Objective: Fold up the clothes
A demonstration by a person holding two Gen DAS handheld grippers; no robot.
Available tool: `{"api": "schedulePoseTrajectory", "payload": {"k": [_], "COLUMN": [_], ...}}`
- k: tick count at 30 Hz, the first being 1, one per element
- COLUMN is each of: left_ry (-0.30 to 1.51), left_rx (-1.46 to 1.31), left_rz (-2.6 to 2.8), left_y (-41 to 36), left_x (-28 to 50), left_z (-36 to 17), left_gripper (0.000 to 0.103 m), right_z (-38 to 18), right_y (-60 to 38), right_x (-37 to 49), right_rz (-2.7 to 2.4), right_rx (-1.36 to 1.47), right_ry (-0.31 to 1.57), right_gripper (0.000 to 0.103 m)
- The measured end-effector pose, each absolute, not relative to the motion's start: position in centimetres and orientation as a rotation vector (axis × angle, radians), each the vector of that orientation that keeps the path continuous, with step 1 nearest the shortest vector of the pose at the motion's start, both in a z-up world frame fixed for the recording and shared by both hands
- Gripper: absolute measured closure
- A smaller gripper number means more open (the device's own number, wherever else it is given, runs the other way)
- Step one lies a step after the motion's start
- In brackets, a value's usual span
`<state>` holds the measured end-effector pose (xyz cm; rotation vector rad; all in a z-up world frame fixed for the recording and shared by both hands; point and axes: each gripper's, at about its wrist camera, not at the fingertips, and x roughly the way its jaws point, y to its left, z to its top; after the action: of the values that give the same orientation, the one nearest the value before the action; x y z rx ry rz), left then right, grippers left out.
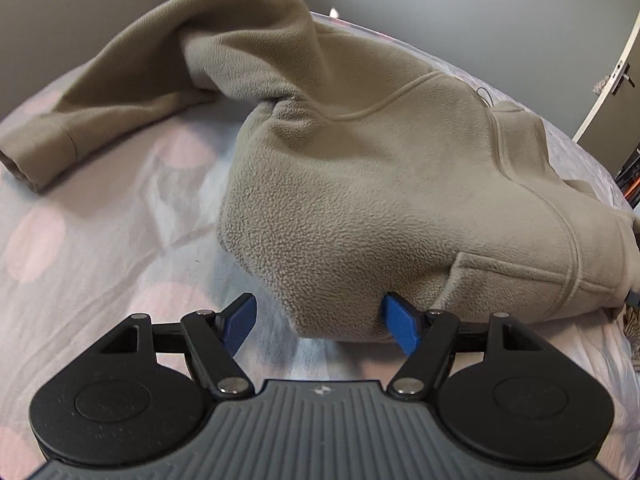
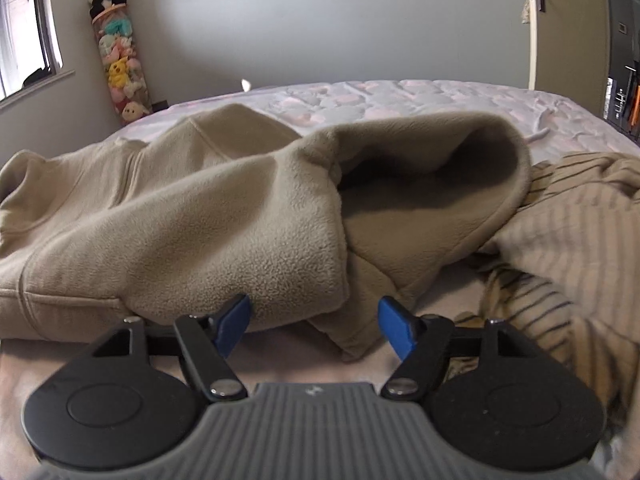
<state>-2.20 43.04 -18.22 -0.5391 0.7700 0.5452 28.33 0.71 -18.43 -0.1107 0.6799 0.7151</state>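
Observation:
A beige fleece hoodie [image 1: 360, 168] lies rumpled on the bed. One sleeve [image 1: 100, 120] stretches off to the left in the left wrist view. My left gripper [image 1: 320, 312] is open, and a rounded fold of the fleece sits between its blue fingertips [image 1: 400, 320]. In the right wrist view the same hoodie [image 2: 180, 224] fills the middle, its hood [image 2: 432, 184] gaping open to the right. My right gripper [image 2: 314, 312] is open too, with a hanging edge of fleece between its blue pads [image 2: 394, 318].
The bed sheet [image 1: 100, 240] is pale with pink dots. A striped tan garment [image 2: 560, 248] lies bunched at the right. A tall tube of plush toys [image 2: 118, 60] stands in the room's corner. A white door [image 2: 536, 20] is at the back right.

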Motion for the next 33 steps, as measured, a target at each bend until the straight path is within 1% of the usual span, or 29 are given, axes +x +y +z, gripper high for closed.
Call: {"api": "schedulePoseTrajectory", "payload": {"k": [1, 2, 3, 4, 5, 6, 8, 13, 16, 22, 26, 29, 33], "left_ry": [0.757, 0.742, 0.728, 0.718, 0.716, 0.715, 0.717, 0.666, 0.615, 0.500, 0.411, 0.483, 0.614], "left_rx": [-0.546, -0.552, -0.557, -0.554, -0.532, -0.505, -0.444, -0.378, -0.324, -0.250, -0.240, -0.204, -0.206], "left_rz": [0.530, 0.511, 0.492, 0.479, 0.472, 0.466, 0.458, 0.452, 0.445, 0.402, 0.388, 0.402, 0.421], "left_y": [43.2, 43.3, 43.4, 43.4, 43.2, 43.0, 42.5, 41.6, 40.8, 39.1, 39.1, 39.6, 41.2], "left_x": [-2.1, -2.1, -2.0, -1.9, -1.7, -1.4, -0.8, -1.2, -2.1, -5.0, -6.3, -4.6, -1.5], "left_z": [-18.4, -18.4, -18.5, -18.4, -18.1, -17.8, -16.8, -12.6, -9.0, -1.2, 3.5, 3.1, -1.6], "left_gripper": [0.037, 0.047, 0.059, 0.065, 0.074, 0.082, 0.087, 0.090, 0.091, 0.091, 0.091, 0.091, 0.091], "right_z": [-18.7, -18.9, -18.9, -18.8, -18.8, -18.5, -17.5, -12.4, -8.5, -0.4, 3.6, 4.4, 0.2], "right_y": [1.1, 1.5, 2.1, 2.7, 3.4, 3.9, 4.7, 4.7, 4.2, 2.1, 0.9, 1.4, 4.2], "right_x": [28.6, 28.7, 28.6, 28.5, 28.3, 28.0, 27.4, 26.0, 24.8, 20.3, 19.9, 21.1, 24.6], "right_rz": [0.721, 0.728, 0.732, 0.734, 0.736, 0.741, 0.750, 0.766, 0.780, 0.831, 0.830, 0.801, 0.730], "right_rx": [-0.110, -0.115, -0.134, -0.158, -0.181, -0.202, -0.229, -0.206, -0.190, -0.177, -0.094, -0.088, -0.131], "right_ry": [0.676, 0.669, 0.661, 0.651, 0.642, 0.629, 0.599, 0.518, 0.465, 0.286, 0.250, 0.282, 0.416], "right_gripper": [0.031, 0.037, 0.045, 0.060, 0.071, 0.079, 0.084, 0.087, 0.087, 0.088, 0.088, 0.088, 0.088]}}
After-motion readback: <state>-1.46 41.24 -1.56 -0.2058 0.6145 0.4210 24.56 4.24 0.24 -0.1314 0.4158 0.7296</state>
